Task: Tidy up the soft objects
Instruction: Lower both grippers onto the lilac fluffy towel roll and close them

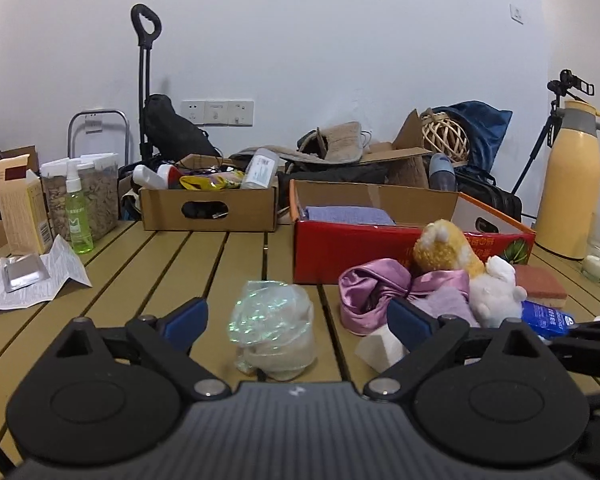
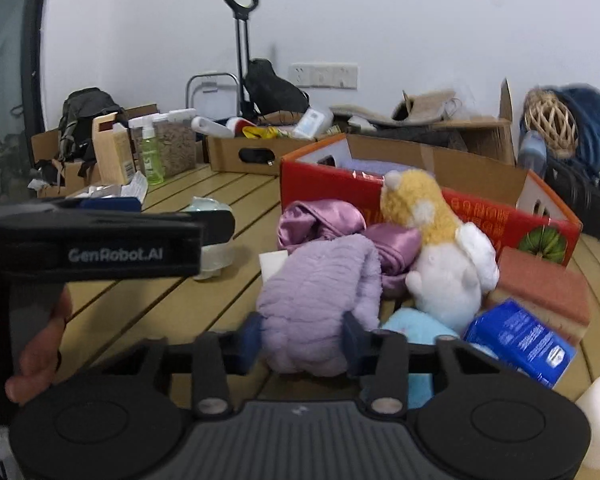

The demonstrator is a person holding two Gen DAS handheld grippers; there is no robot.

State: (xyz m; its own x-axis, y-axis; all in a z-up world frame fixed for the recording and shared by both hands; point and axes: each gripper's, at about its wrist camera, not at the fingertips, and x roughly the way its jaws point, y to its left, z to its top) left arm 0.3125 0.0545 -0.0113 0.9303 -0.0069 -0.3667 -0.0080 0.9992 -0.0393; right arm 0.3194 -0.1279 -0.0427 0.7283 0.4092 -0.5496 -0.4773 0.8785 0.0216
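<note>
The right gripper [image 2: 302,338] clamps a lilac towel [image 2: 324,280], its pads pressed into both sides of the near end. The towel lies on the table [image 2: 160,300] just before the red box [image 2: 420,208]. The left gripper [image 1: 296,320] stands wide apart around a plastic bag [image 1: 272,328], not touching it.

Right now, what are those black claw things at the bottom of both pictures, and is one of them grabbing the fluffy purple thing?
They are grabbers that a person holds, one in each hand, each carrying a camera that looks along its two fingers. One picture is from the left gripper, the other from the right gripper. On the slatted table lie a crinkly bag, shiny pink cloth, a plush toy and a red box. The right gripper's pads squeeze the fluffy purple cloth. The left one is open, holding nothing.
</note>
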